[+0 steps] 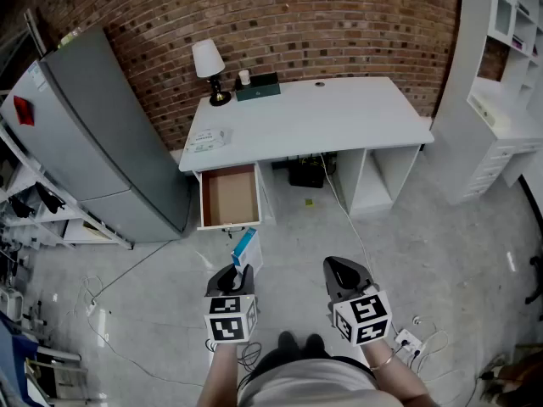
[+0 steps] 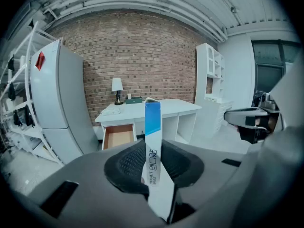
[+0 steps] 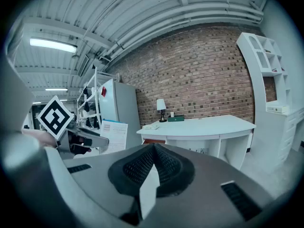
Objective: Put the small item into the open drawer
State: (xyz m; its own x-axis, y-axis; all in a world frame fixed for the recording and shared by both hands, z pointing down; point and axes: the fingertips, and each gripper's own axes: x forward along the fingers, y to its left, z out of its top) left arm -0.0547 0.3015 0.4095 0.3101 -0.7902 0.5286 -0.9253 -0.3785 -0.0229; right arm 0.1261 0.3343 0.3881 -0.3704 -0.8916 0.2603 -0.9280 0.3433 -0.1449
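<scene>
Here both forearms reach forward from the bottom of the head view, side by side and apart, and each gripper tips somewhat down toward the floor. Well ahead of both sets of jaws, a white desk (image 1: 322, 117) stands against a brick wall (image 1: 339, 24), with a tall grey refrigerator (image 1: 93, 134) off to the left gripper's outer side. The desk's drawer (image 1: 229, 197) is pulled out and its brown bottom is bare. It lies ahead of the left gripper's jaws and well apart from them.

The left gripper (image 1: 235, 271) is clamped on the small item, a flat blue-and-white carton (image 1: 244, 248). Its pads (image 2: 130, 163) press the carton's two broad faces, and the blue end sticks out past the tips toward the drawer. The right gripper (image 1: 344, 270) has its jaws pressed together with nothing between them.

The marker cubes cover both hands, and the frame's lower edge cuts off the forearms. The carton's white lower end sinks between the left jaws, so its bottom edge is out of sight. In the right gripper view the drawer shows only as a thin strip under the desktop.
</scene>
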